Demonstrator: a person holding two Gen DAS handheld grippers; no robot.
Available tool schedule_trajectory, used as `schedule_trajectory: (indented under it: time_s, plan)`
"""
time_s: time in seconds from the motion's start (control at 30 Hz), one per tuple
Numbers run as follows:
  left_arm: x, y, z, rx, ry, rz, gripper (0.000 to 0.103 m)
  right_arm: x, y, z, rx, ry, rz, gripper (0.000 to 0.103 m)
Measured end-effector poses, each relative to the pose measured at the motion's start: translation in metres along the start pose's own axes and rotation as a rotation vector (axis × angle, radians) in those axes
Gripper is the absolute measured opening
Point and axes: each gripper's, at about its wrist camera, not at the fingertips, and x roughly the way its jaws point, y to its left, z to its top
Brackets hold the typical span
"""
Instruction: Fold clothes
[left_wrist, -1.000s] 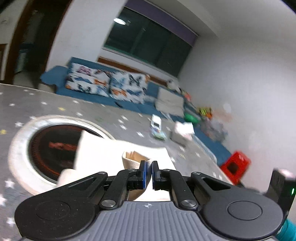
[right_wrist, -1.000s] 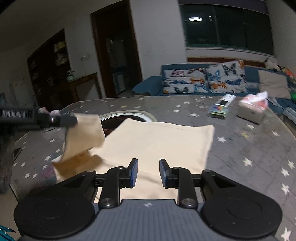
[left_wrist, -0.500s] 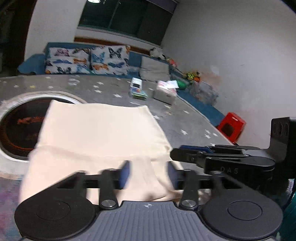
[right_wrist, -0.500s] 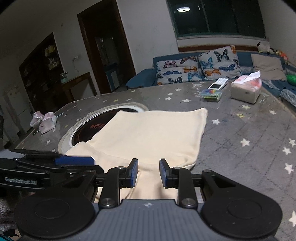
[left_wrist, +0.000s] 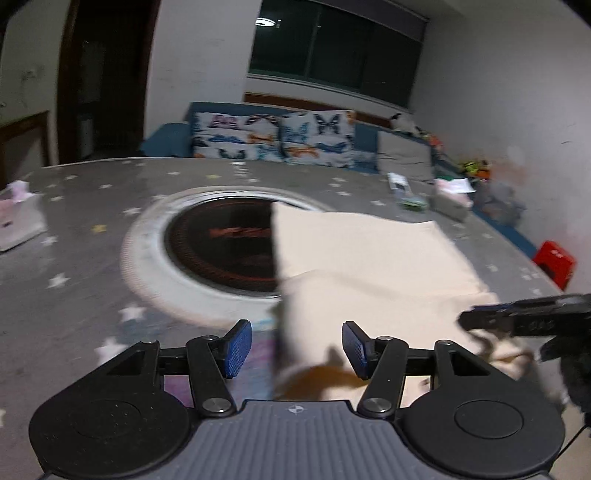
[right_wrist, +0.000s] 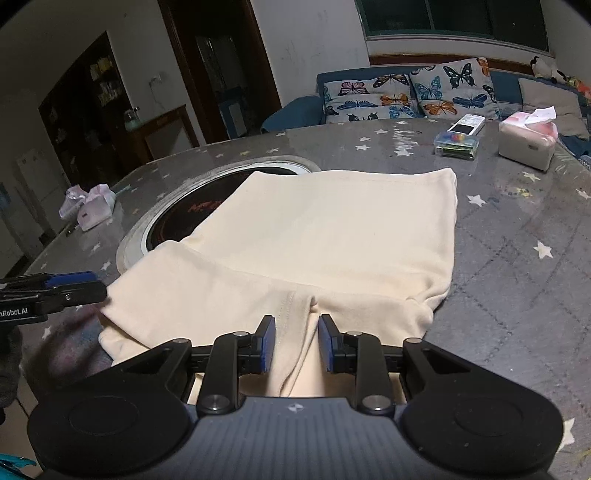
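Since a second ago the left gripper (left_wrist: 293, 349) has let go of the cream sleeve it held aloft and its jaws now stand wide apart, holding nothing, over the near left edge of the garment (right_wrist: 325, 236). That sleeve now lies folded across the near part of the cloth. The right gripper (right_wrist: 292, 343) hangs over the near hem with its jaws apart, cloth between them but not pinched.

By my reading the fold is partway: the garment lies flat as a fairly neat rectangle on the star-patterned table (right_wrist: 517, 266), with one flap laid over at 6 o'clock, yet it is broad enough that another fold or two looks due.

Its far left corner overlaps the round inset burner (right_wrist: 173, 218) at 10 o'clock. A tissue box (right_wrist: 526, 142) and a small clear case (right_wrist: 456, 146) sit at 1 o'clock, well apart from the cloth; a pink packet (right_wrist: 92, 208) lies at 9 o'clock. Nothing blocks the cloth itself.
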Motion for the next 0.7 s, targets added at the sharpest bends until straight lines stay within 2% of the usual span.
schedule_trajectory:
  time_s: [0.07, 0.13, 0.2, 0.47, 0.7]
  plan:
    - [-0.002, 0.005, -0.004, 0.012, 0.004, 0.012, 0.058, 0.002, 0.004, 0.000, -0.006, 0.005, -0.011, 0.023]
    - [-0.002, 0.006, -0.010, 0.029, 0.011, 0.007, 0.058, 0.001, 0.008, 0.001, -0.019, 0.002, -0.024, 0.009]
    - [-0.001, 0.004, -0.013, 0.055, 0.015, -0.002, 0.058, -0.001, 0.011, 0.003, -0.030, -0.009, -0.034, 0.005]
    - [0.003, -0.011, -0.025, 0.165, -0.010, 0.011, 0.057, -0.026, 0.031, 0.025, -0.102, -0.100, -0.048, 0.004]
    - [0.001, -0.014, -0.030, 0.201, -0.033, 0.009, 0.038, -0.053, 0.058, 0.048, -0.187, -0.195, -0.025, 0.004]
